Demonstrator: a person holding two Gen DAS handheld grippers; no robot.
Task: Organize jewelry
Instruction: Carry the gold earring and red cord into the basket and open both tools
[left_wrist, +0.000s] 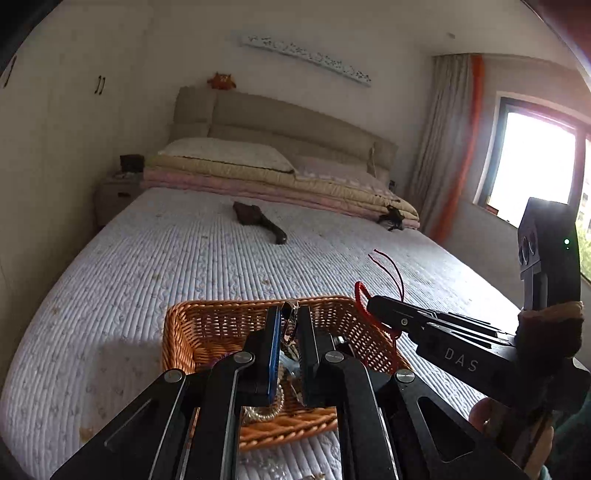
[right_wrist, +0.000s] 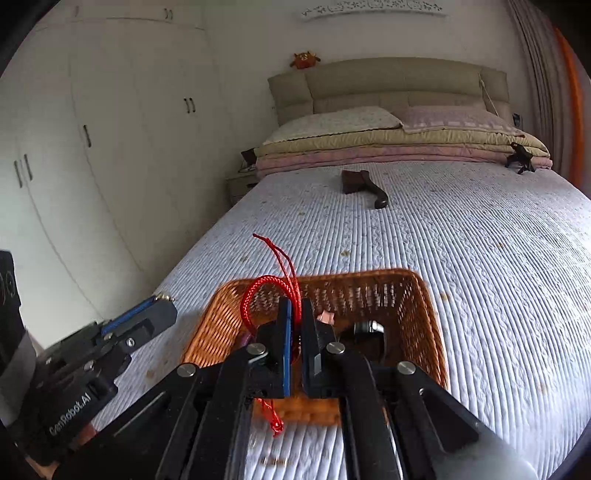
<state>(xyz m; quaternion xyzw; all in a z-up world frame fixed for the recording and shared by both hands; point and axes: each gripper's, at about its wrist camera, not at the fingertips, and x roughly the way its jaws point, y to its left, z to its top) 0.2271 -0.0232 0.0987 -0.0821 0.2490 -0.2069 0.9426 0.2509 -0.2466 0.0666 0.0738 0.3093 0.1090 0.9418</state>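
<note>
The left hand-held gripper (left_wrist: 289, 325) pinches a small silver metal ring (left_wrist: 291, 320) above the orange woven wicker basket (left_wrist: 192, 325) on the bed; the right hand-held gripper (right_wrist: 295, 314) clamps a red braided cord bracelet (right_wrist: 258, 291) over it, seemingly lifted out for sorting.

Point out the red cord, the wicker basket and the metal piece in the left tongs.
red cord (right_wrist: 248, 301): right wrist view, loop left of tips.
wicker basket (right_wrist: 428, 314): right wrist view, right wall.
metal piece (left_wrist: 291, 320): left wrist view, between the fingers.
</note>
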